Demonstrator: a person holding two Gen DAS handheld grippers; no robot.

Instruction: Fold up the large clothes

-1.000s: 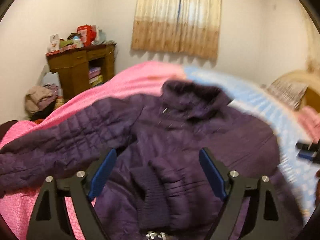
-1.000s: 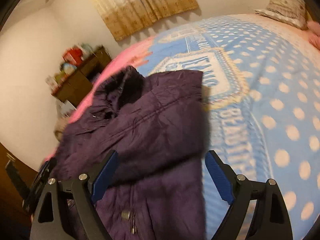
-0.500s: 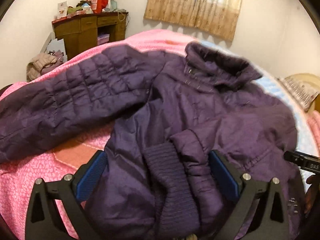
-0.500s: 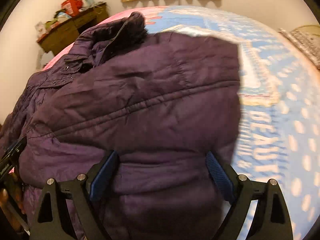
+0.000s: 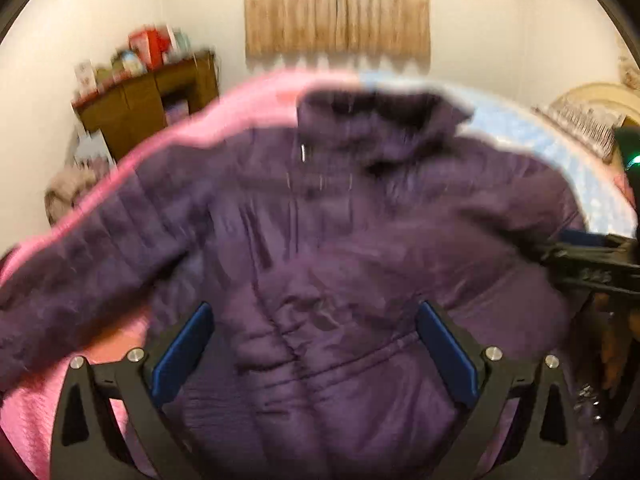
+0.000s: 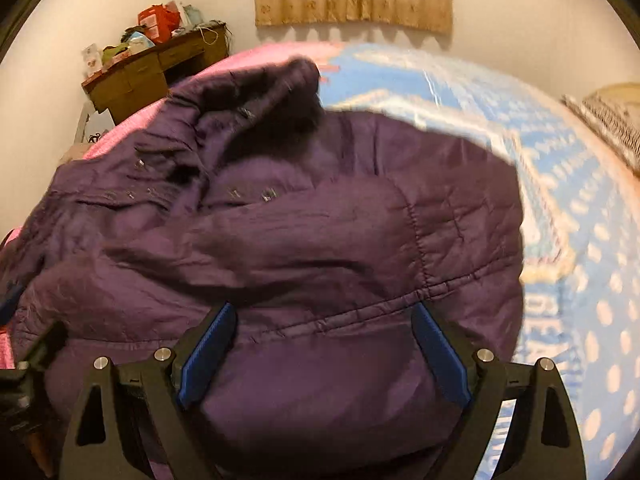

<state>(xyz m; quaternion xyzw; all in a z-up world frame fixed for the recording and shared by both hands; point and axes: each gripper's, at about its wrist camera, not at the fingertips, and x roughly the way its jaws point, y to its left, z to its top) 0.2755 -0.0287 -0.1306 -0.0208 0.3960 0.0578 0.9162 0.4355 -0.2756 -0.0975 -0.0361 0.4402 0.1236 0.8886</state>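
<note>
Purple jacket [image 6: 304, 240], bedspread [image 6: 560, 208] lettering blurred

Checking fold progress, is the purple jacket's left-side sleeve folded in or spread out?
Spread out: in the left wrist view the jacket has its sleeve stretched sideways across the pink blanket.

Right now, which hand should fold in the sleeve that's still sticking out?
Probably left. The left gripper is open, nearer the outstretched sleeve. The right gripper faces the jacket's already-folded side.
</note>
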